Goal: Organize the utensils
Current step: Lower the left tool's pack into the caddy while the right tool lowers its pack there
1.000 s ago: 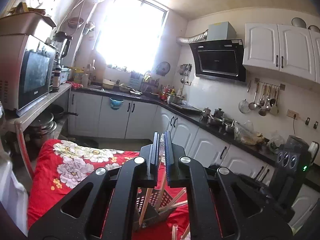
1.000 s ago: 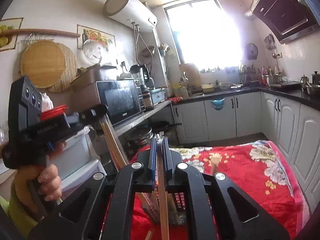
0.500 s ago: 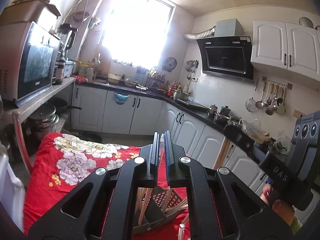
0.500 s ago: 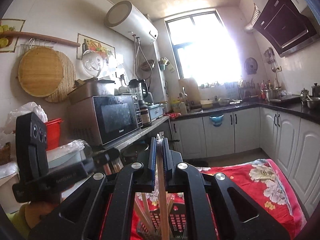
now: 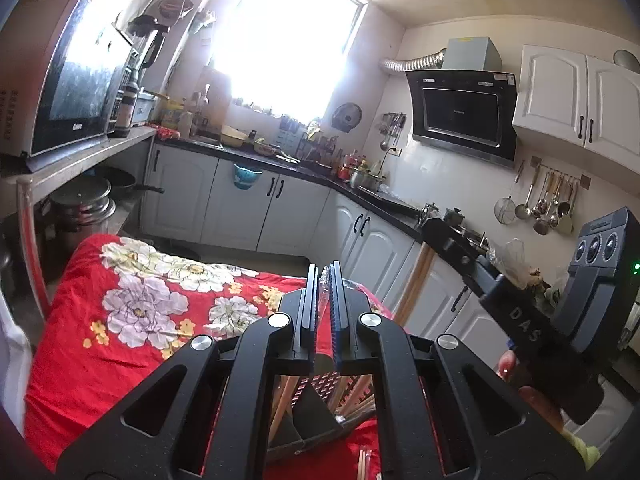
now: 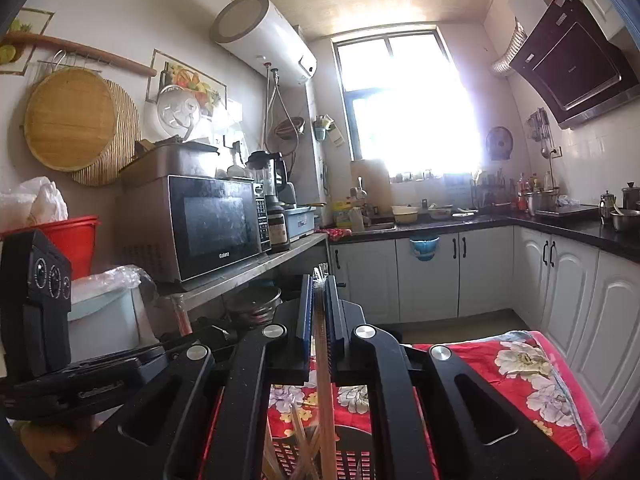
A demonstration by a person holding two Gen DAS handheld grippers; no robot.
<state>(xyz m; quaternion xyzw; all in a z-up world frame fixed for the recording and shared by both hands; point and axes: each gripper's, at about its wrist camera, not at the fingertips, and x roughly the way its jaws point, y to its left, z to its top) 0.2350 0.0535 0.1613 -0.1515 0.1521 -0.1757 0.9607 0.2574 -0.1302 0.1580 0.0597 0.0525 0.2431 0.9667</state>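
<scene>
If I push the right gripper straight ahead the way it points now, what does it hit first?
Probably nothing close: beyond the right gripper, shut on wrapped chopsticks, lies open floor, then the white cabinets under the counter. The steel shelf sits just left of that line; depth is hard to judge.

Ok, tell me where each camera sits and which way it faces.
Left wrist: rides the left tongs, shut on wrapped chopsticks, facing the window and range hood; the right tongs and a fingertip show at right.
Right wrist: rides the right tongs, shut on chopsticks, facing the microwave and window; the left tongs show at left.
Shared: window, red floral cloth, slotted holder.
</scene>
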